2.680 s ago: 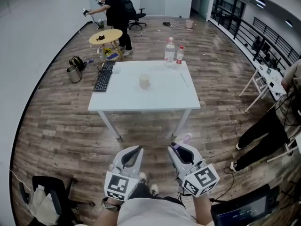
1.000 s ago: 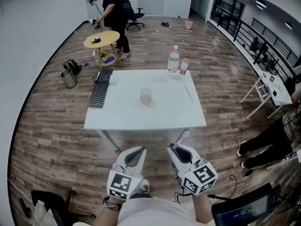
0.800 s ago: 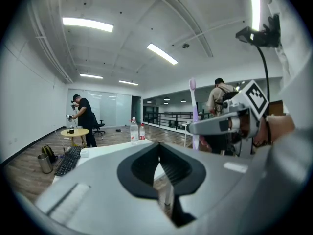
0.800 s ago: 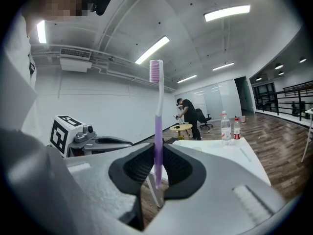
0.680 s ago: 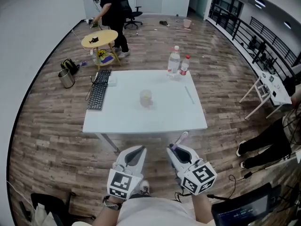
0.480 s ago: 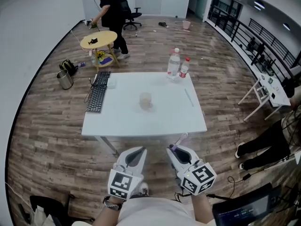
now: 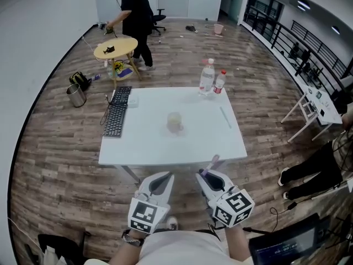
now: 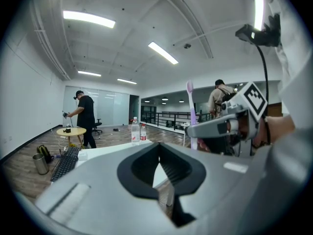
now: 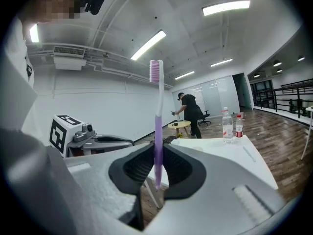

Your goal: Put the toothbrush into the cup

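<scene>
Standing in front of the person is a big white table (image 7: 143, 148), and it keeps everything up where the grippers can get to it. A black keyboard (image 7: 116, 119) lies along its left side and two bottles (image 7: 207, 77) stand at the far edge, so the middle is free for the job. The two grippers are held side by side, low and just short of the table's near edge. The left gripper (image 7: 161, 179) has its jaws pressed together with nothing between them; it has no job right now, I think, so it waits beside the other one. The right gripper (image 7: 206, 175) is squeezed tight on the toothbrush. The cup (image 7: 175, 122) stands upright near the middle of the table, well away from both grippers, with its open mouth facing up so something can drop in from above. The toothbrush (image 9: 157, 126) is purple and stands straight up in the right jaws, brush end on top. It is pinched low on the handle (only a short bit pokes out below), which I think lets that bottom end go into the cup first.
</scene>
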A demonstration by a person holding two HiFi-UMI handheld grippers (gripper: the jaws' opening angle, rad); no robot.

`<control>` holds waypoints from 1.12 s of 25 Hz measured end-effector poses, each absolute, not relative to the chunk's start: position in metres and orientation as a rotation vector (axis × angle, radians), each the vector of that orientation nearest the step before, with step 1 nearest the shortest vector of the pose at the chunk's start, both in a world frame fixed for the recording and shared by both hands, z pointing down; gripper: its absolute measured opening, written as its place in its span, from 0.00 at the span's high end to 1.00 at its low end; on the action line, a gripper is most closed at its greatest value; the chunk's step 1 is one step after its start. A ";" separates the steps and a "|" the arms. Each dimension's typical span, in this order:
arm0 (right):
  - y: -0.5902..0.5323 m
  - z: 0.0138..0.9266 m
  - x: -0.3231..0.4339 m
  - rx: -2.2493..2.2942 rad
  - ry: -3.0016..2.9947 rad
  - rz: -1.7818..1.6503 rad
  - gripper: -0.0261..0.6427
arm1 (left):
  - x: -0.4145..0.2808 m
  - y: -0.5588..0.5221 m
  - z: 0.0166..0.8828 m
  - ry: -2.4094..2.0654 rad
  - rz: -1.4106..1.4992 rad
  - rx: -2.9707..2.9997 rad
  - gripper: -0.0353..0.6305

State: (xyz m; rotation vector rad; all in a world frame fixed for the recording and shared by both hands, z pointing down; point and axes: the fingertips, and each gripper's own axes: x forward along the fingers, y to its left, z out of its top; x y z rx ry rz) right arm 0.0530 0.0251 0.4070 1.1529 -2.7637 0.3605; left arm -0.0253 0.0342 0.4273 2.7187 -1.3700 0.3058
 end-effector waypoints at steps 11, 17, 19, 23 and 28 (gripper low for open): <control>0.023 0.411 0.044 1.167 -2.743 0.399 0.88 | -0.035 0.032 0.430 -1.339 0.332 2.716 0.94; 0.024 0.417 0.044 1.162 -2.724 0.428 0.88 | -0.036 0.034 0.437 -1.325 0.343 2.700 0.94; 0.022 0.420 0.044 1.158 -2.724 0.433 0.88 | -0.037 0.033 0.439 -1.329 0.343 2.695 0.94; 0.019 0.421 0.039 1.145 -2.729 0.438 0.88 | -0.044 0.029 0.439 -1.349 0.339 2.683 0.94; 0.007 0.423 0.042 1.159 -2.731 0.468 0.88 | -0.046 0.018 0.440 -1.359 0.346 2.671 0.94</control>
